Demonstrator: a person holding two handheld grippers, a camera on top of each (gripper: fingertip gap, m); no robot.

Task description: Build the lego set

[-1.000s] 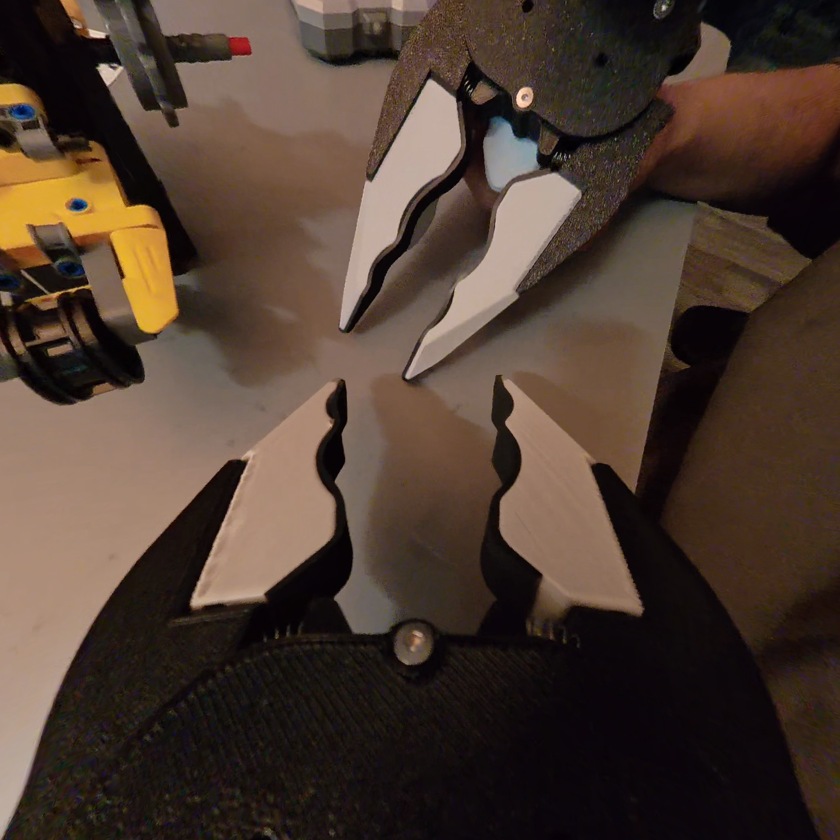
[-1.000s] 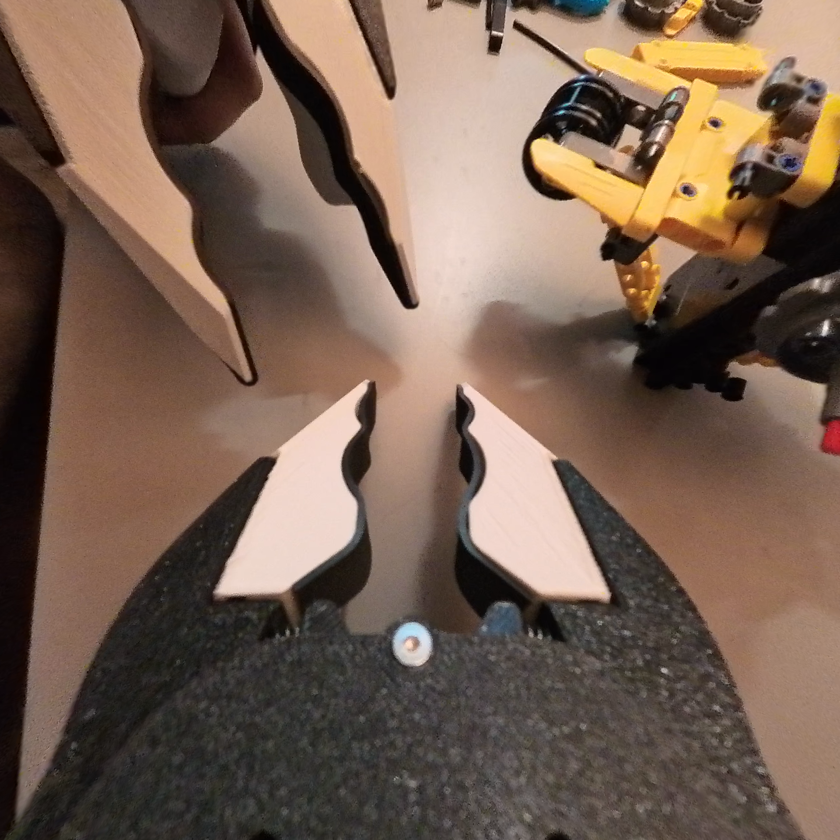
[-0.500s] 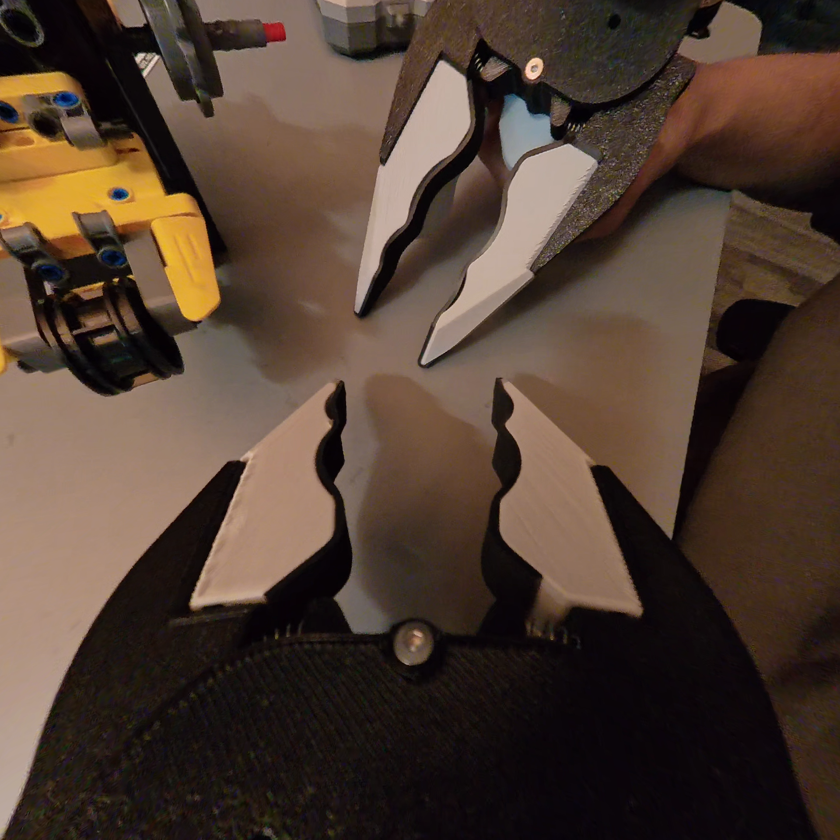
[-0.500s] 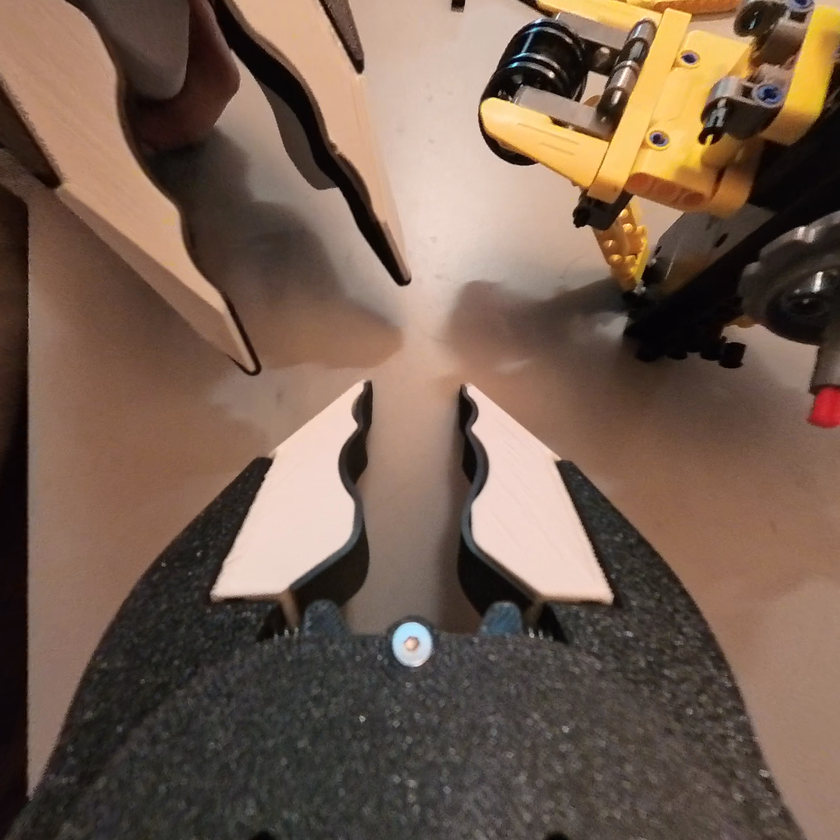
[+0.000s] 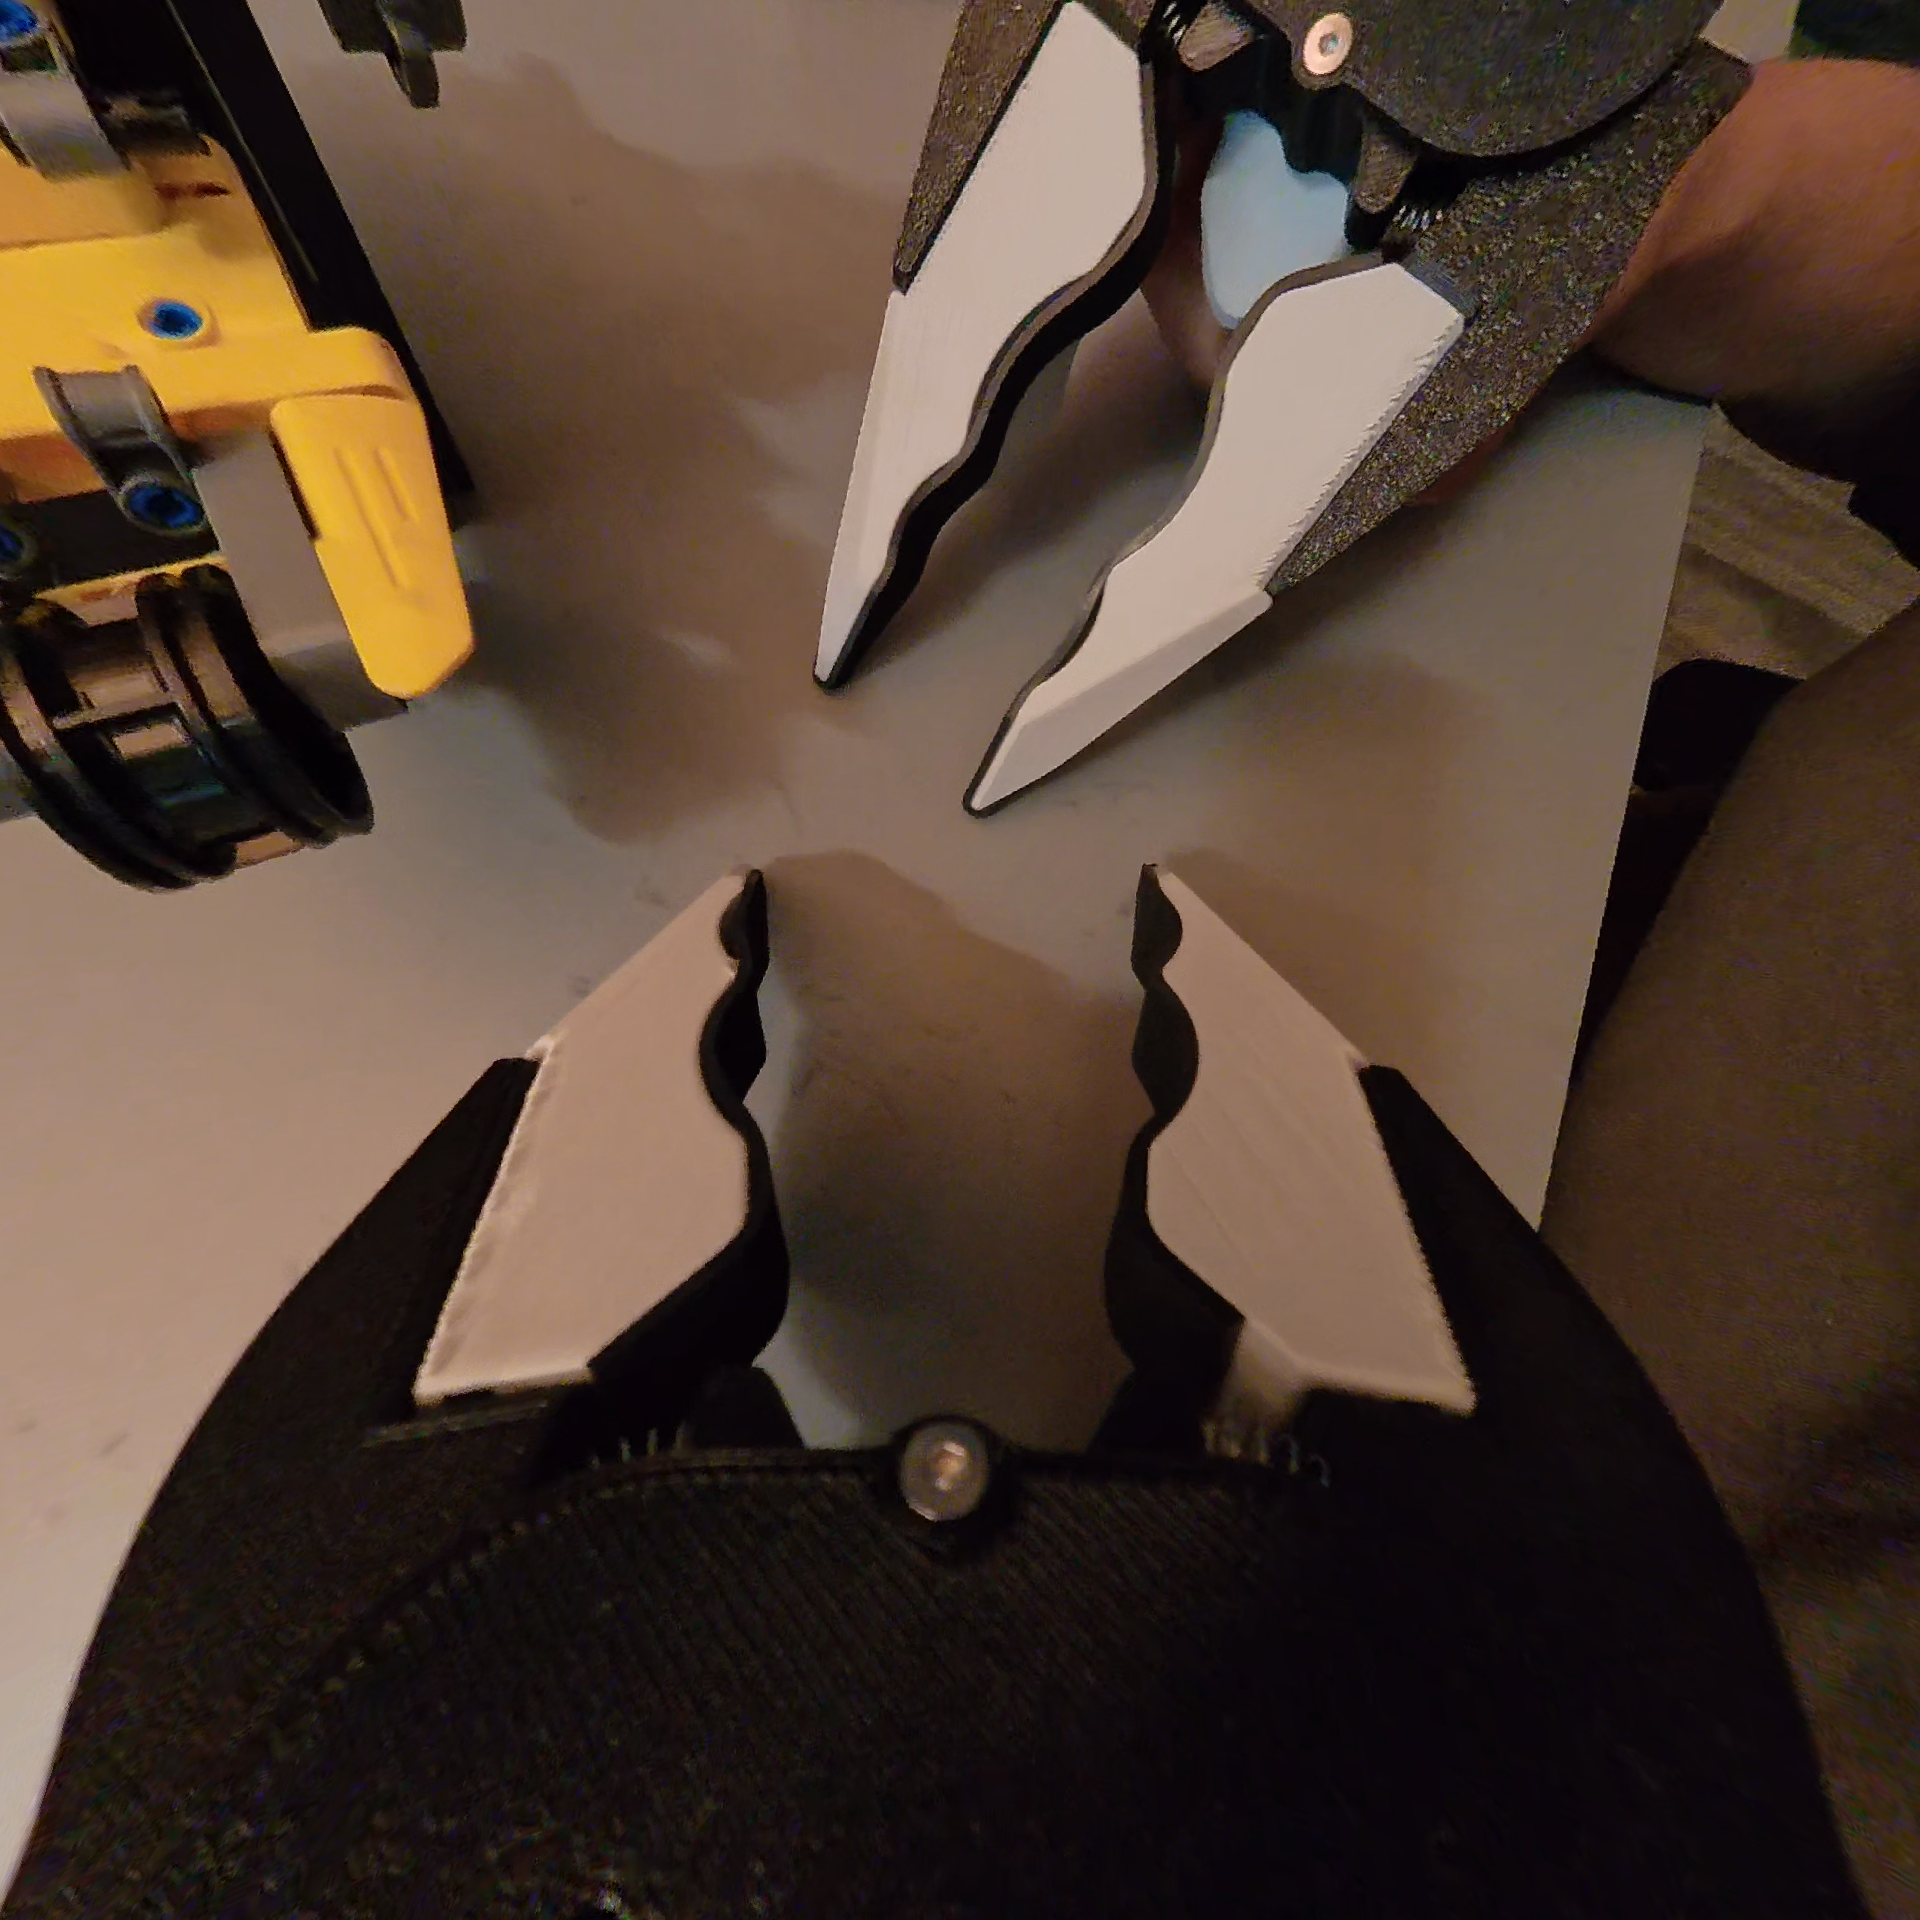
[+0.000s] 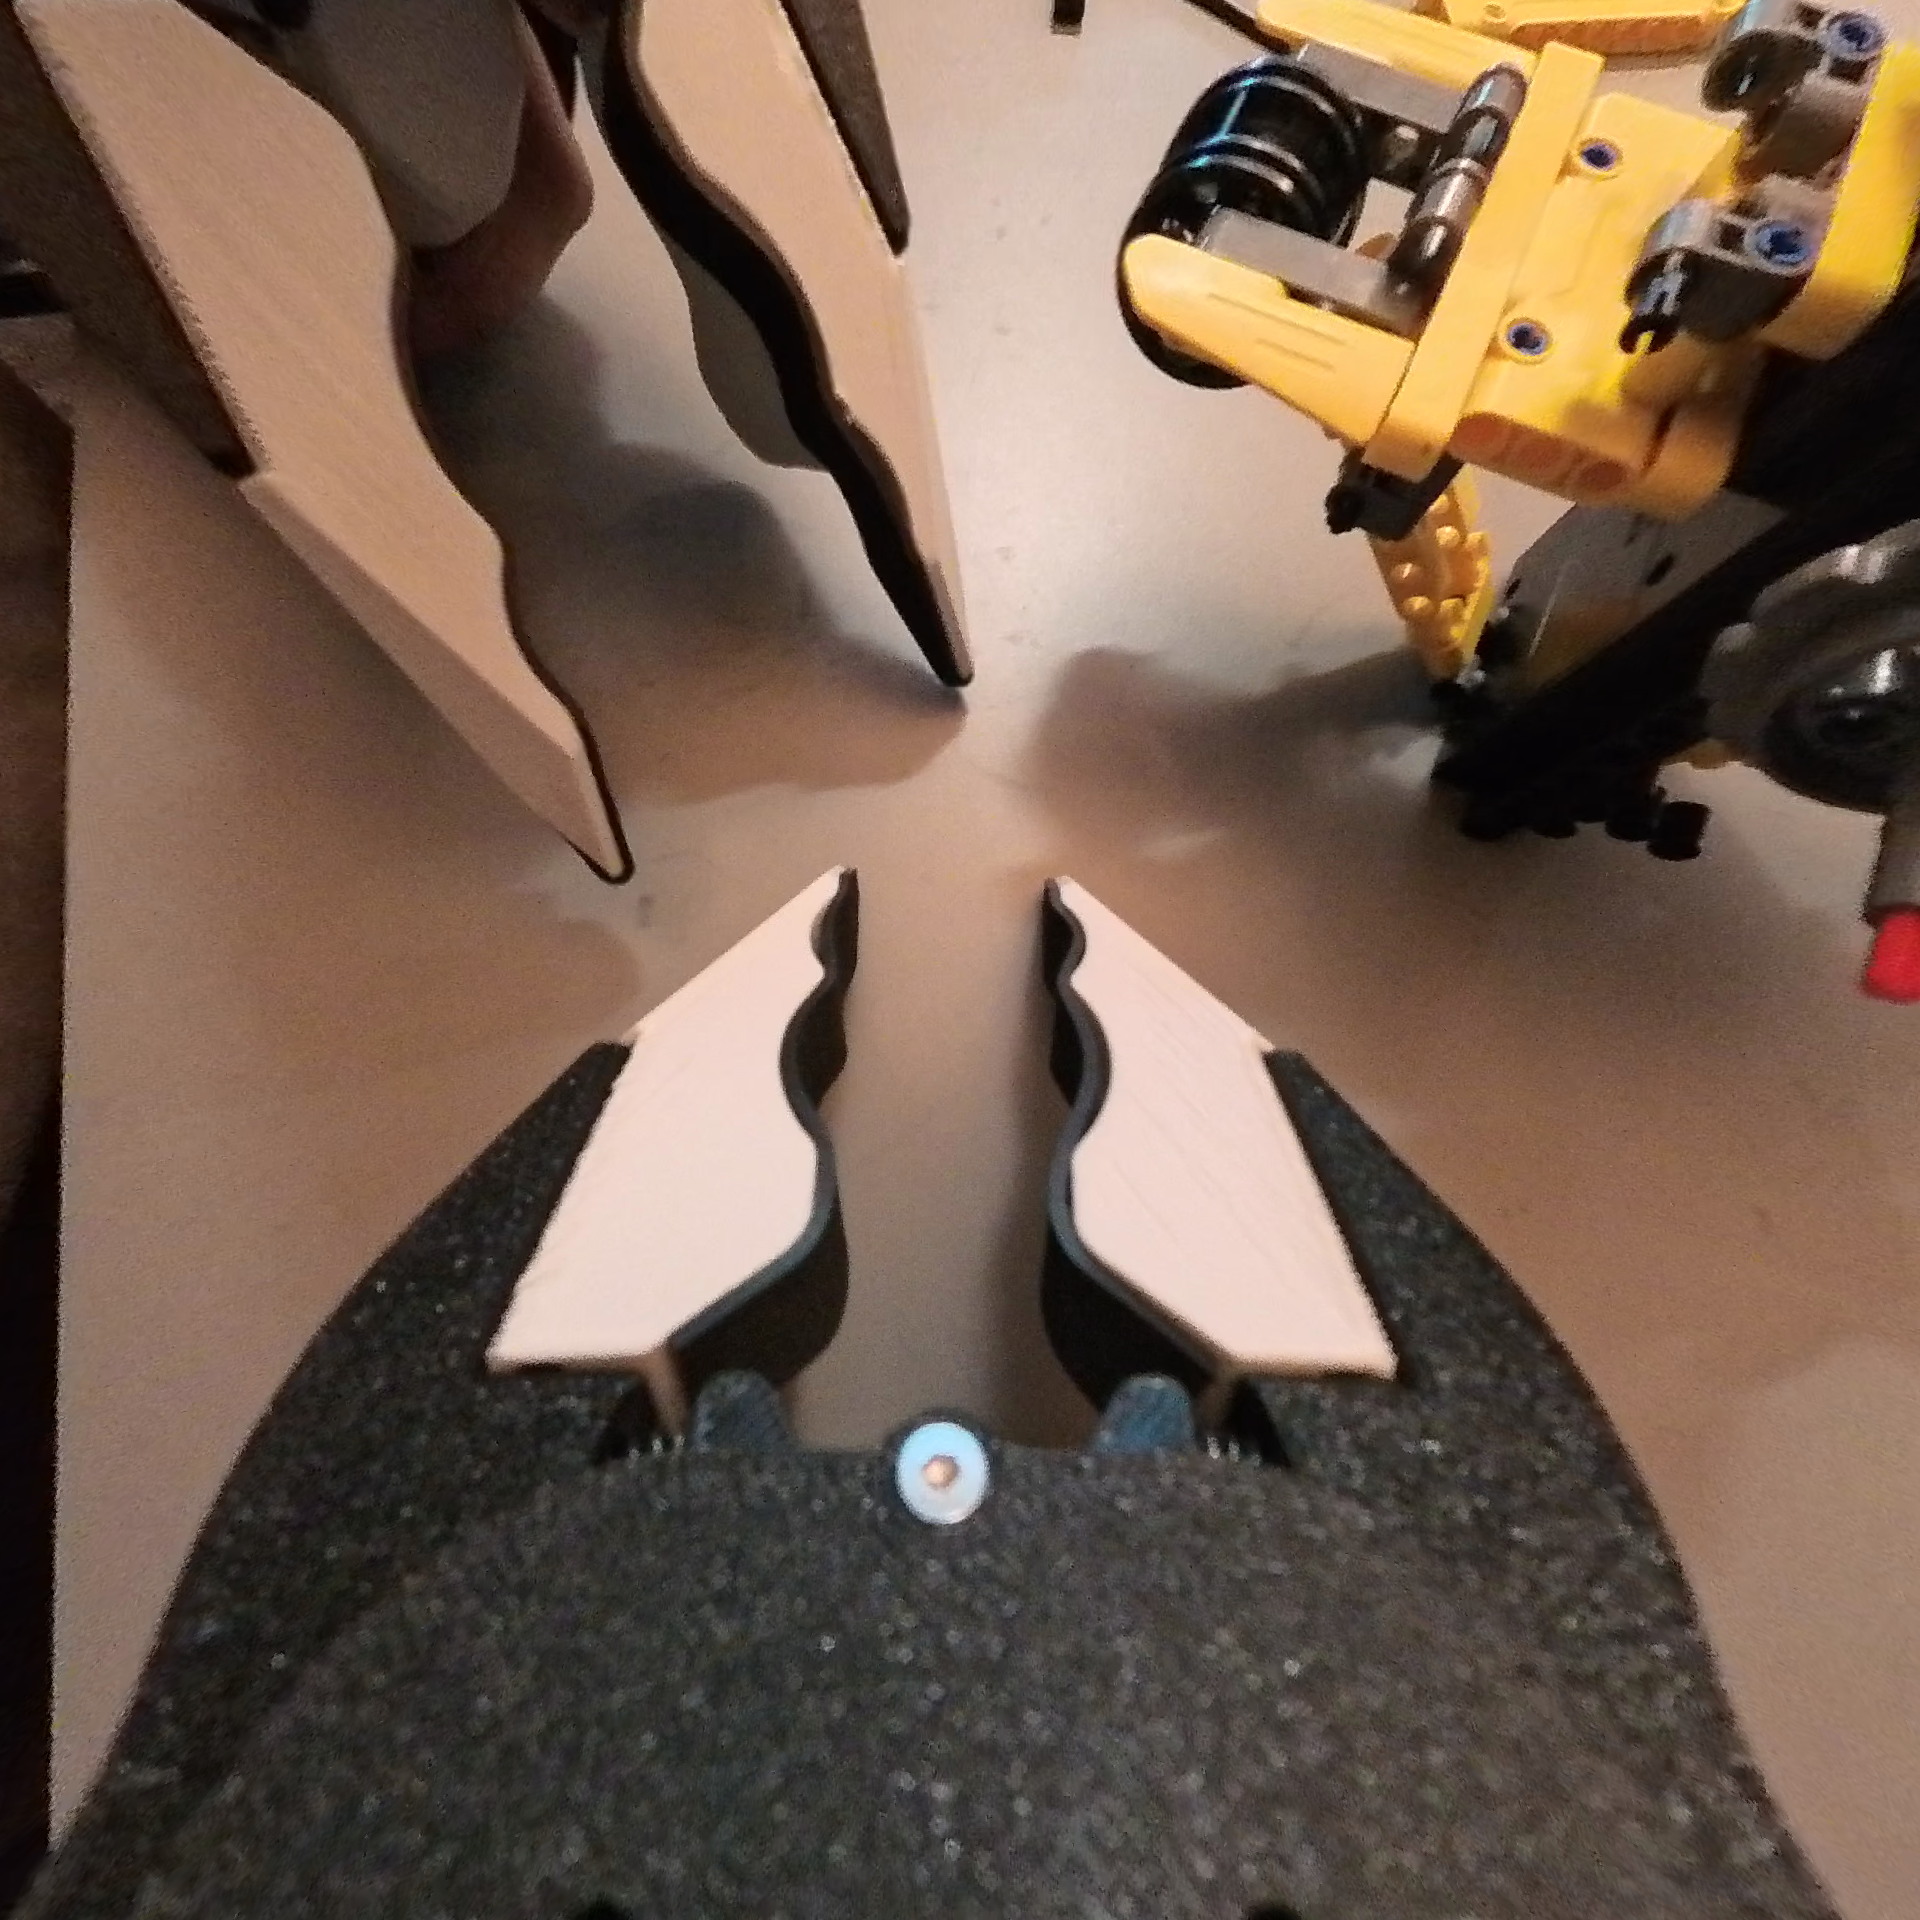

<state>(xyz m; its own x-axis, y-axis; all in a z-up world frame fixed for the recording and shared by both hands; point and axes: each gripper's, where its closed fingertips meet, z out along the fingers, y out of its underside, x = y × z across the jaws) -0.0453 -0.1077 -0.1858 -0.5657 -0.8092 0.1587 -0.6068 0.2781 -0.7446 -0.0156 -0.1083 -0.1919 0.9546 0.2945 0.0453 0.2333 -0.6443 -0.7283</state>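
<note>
My left gripper [image 5: 951,883] is open and empty, low over the grey table [image 5: 260,1039]. My right gripper [image 6: 951,894] is open and empty too, its jaws set narrower. The two point at each other, tips close but apart. In the left wrist view the right gripper [image 5: 899,743] comes in from the top, held by a hand [image 5: 1766,229]. In the right wrist view the left gripper [image 6: 784,774] comes in from the top left. A yellow and black toy brick vehicle [image 5: 208,436] stands to the left of both, nearest the gripper tips. It also shows in the right wrist view [image 6: 1538,260].
The table's right edge [image 5: 1621,779] runs close to both grippers, with dark floor and a grey cushion [image 5: 1766,1143] beyond. A red-tipped axle [image 6: 1889,961] sticks out of the vehicle. Loose yellow parts [image 6: 1558,10] lie farther back. Both grippers' tips are close together, under 4 cm apart. The red-tipped axle [image 6: 1889,961] is about 10 centimeters from my right fingertips.
Both grippers have shifted closer to the yellow vehicle, which now looms larger in both views. Both jaws stay open at about the same width.
</note>
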